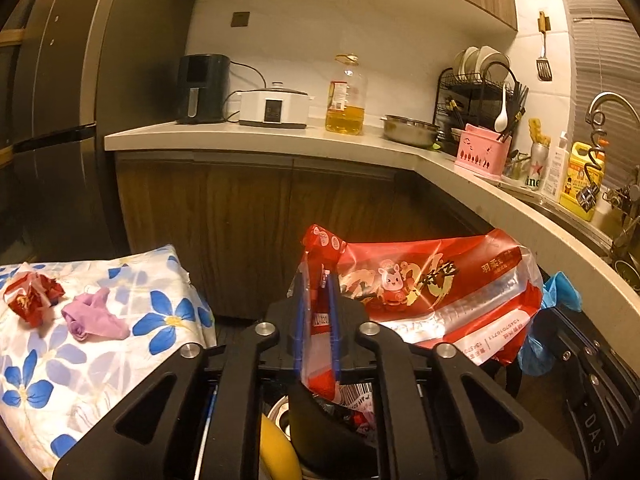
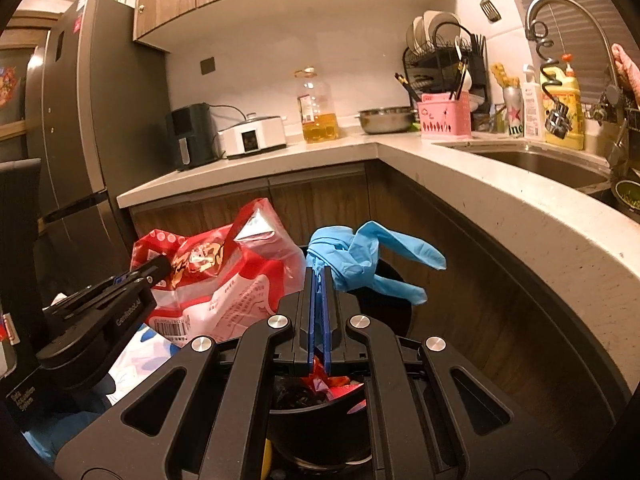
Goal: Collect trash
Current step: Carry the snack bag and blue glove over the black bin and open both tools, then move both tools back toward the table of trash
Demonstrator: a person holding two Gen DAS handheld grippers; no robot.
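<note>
Red crinkled bag (image 1: pixel 432 292) pinched in left tongs (image 1: pixel 317 300); right tongs (image 2: pixel 319 280) grip limp blue glove (image 2: pixel 368 256).

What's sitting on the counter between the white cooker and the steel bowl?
A big oil bottle stands between the white cooker and the steel bowl; both wrist views show it.
</note>
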